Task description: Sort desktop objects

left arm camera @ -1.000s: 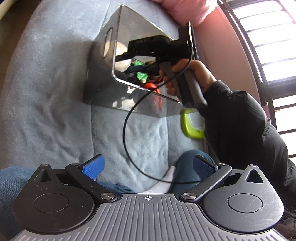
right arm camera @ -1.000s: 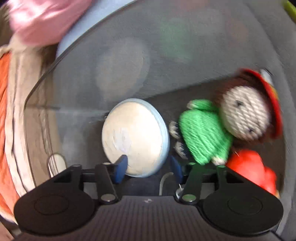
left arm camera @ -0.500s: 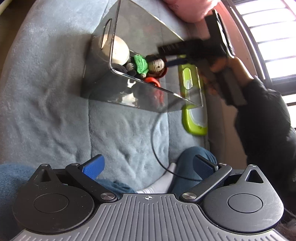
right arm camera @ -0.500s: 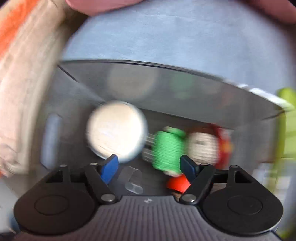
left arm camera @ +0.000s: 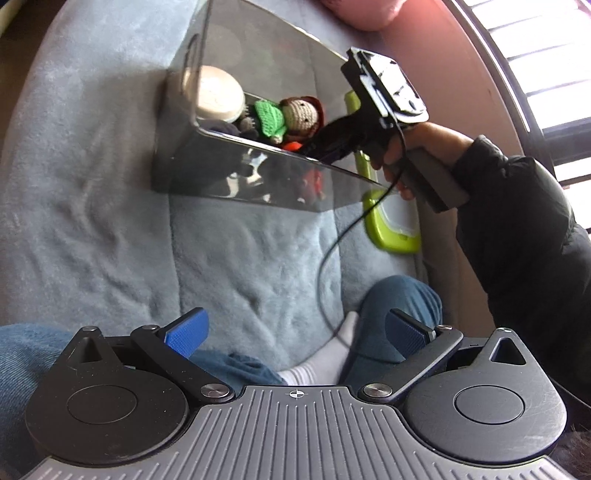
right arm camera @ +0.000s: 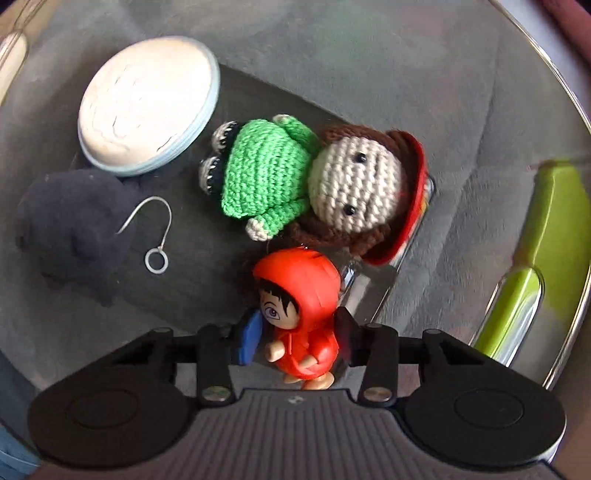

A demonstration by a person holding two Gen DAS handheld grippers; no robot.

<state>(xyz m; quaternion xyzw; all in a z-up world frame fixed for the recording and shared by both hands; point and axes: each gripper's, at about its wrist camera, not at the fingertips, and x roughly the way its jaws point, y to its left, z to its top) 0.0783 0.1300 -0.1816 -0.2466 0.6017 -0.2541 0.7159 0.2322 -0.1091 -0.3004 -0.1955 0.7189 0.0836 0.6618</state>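
A smoky clear box (left arm camera: 258, 184) lies on a blue-grey blanket. Inside it are a white round disc (right arm camera: 147, 107) with a pale blue rim, a crochet doll (right arm camera: 266, 177) in a green top, a dark plush toy (right arm camera: 74, 229) with a wire loop, and a red-hooded figure (right arm camera: 299, 295). My right gripper (right arm camera: 295, 330) points down into the box, its jaws closing, with both pads against the sides of the red-hooded figure. In the left wrist view a hand holds the right gripper (left arm camera: 332, 140) over the box's right end. My left gripper (left arm camera: 299, 332) hovers open over the blanket, holding nothing.
A lime-green lidded container (left arm camera: 391, 225) lies just right of the box. The person's jeans-clad legs and a white sock (left arm camera: 317, 365) are in front of my left gripper. A pink cushion (left arm camera: 369, 11) lies beyond the box, and a window sits at the far right.
The right gripper lifted out of the box, swung right, then came back down at the right end around the red-hooded figure. Its jaws widened, then narrowed. The left gripper shifted slightly.
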